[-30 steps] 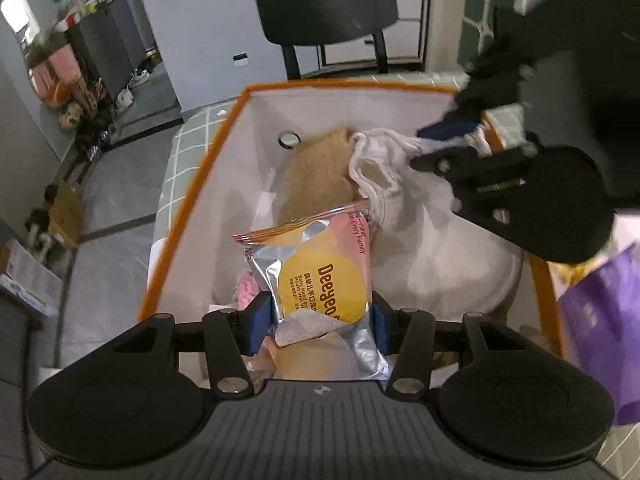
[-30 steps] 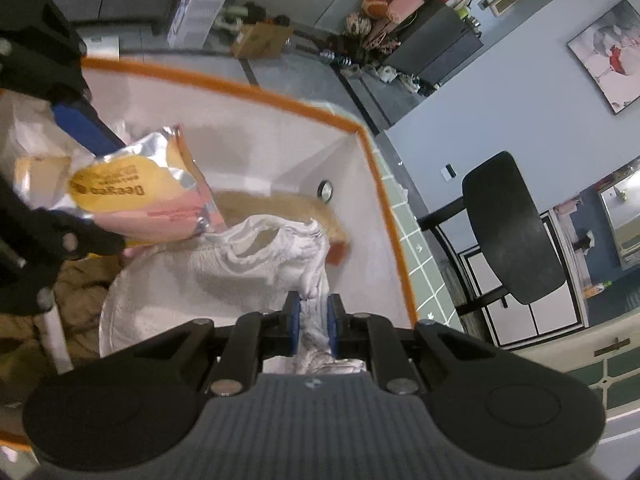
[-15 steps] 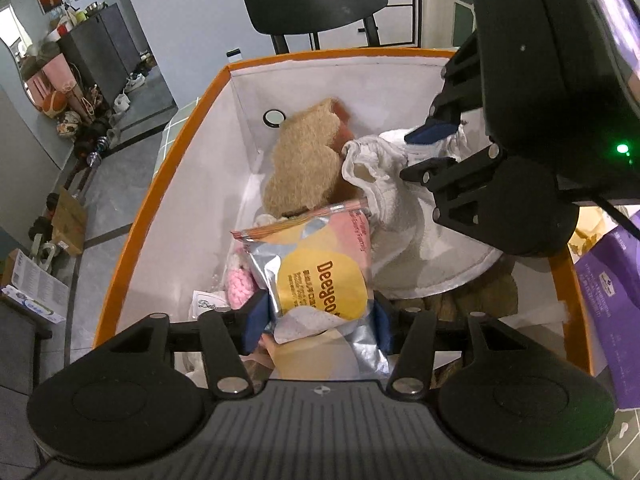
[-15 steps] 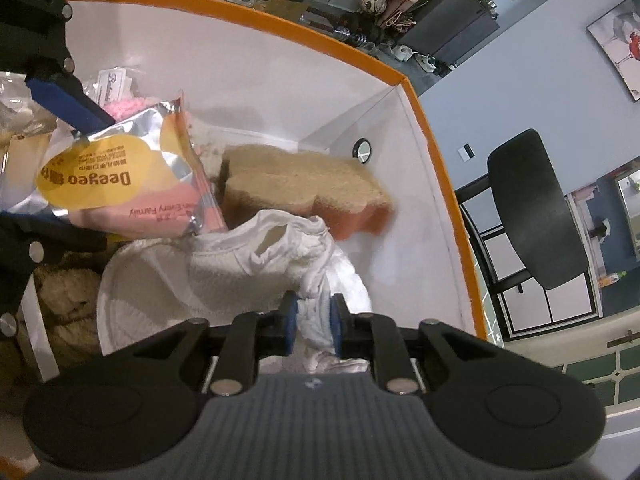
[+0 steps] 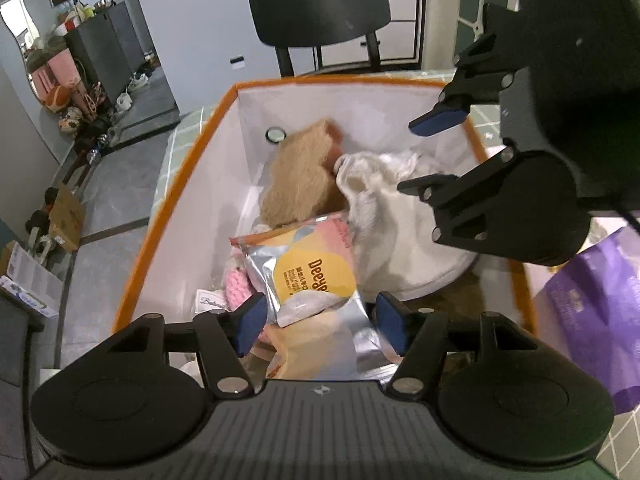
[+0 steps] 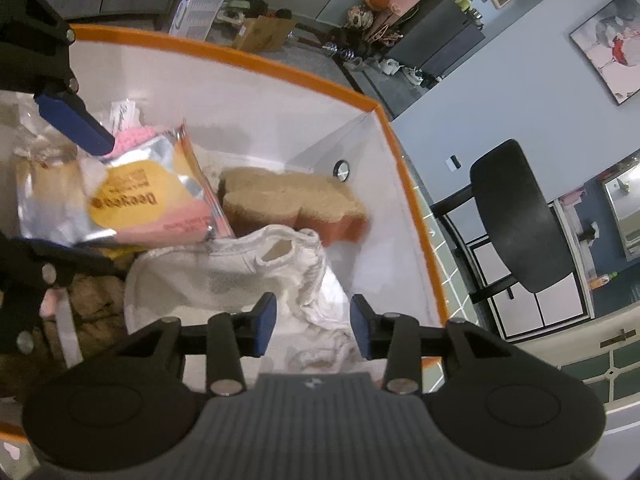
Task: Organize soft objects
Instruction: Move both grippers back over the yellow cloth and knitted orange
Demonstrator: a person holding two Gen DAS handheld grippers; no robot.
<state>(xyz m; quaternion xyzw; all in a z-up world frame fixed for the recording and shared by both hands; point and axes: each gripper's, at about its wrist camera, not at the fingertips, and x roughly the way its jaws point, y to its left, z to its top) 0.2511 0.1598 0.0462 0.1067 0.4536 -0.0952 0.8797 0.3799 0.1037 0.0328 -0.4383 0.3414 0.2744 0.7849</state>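
crumpled white cloth in orange-rimmed bin, silver snack packet beside it

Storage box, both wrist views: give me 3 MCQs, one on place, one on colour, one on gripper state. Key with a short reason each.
1. Where does the tan plush toy lie in the storage box?
A. Against the end wall with the round metal eyelet
B. On the black chair
C. On the floor outside the box

2. What colour is the box's rim?
A. Blue
B. Orange
C. Green

3. How does the right gripper stand over the white cloth?
A. Shut on the cloth
B. Shut on the snack bag
C. Open, fingers apart over the cloth

Key:
1 A, the plush sits just below the eyelet at the box's far end.
2 B, an orange band runs along the top of the white walls.
3 C, both blue pads stand well apart with cloth between them, unpinched; the snack bag sits between the left gripper pads.
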